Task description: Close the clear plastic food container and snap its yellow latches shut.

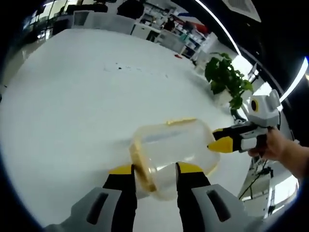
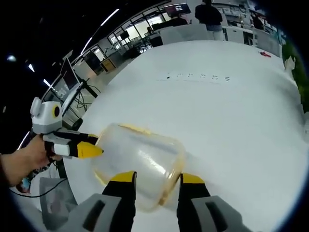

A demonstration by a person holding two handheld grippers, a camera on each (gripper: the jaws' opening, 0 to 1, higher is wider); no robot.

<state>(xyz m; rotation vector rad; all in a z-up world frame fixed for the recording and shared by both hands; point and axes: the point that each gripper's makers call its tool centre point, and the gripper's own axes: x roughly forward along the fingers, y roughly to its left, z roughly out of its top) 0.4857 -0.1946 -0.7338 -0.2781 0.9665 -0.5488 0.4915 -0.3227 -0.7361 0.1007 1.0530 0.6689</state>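
The clear plastic container (image 1: 174,145) with its yellow rim (image 1: 140,164) lies on its side above the white table (image 1: 87,96). My left gripper (image 1: 154,169) has a jaw on each side of its near end and is shut on it. My right gripper (image 1: 215,144) comes in from the right, its yellow tip on the container's far edge. In the right gripper view the container (image 2: 137,159) sits between the jaws of my right gripper (image 2: 158,178), which is shut on it. My left gripper (image 2: 94,151) meets the container's left edge there.
A green plant (image 1: 227,79) stands past the table's right edge. Hands (image 1: 275,145) (image 2: 24,162) hold the gripper handles. Small dark marks (image 2: 198,76) dot the table (image 2: 227,111). Desks, shelves and a standing person (image 2: 208,14) are far behind.
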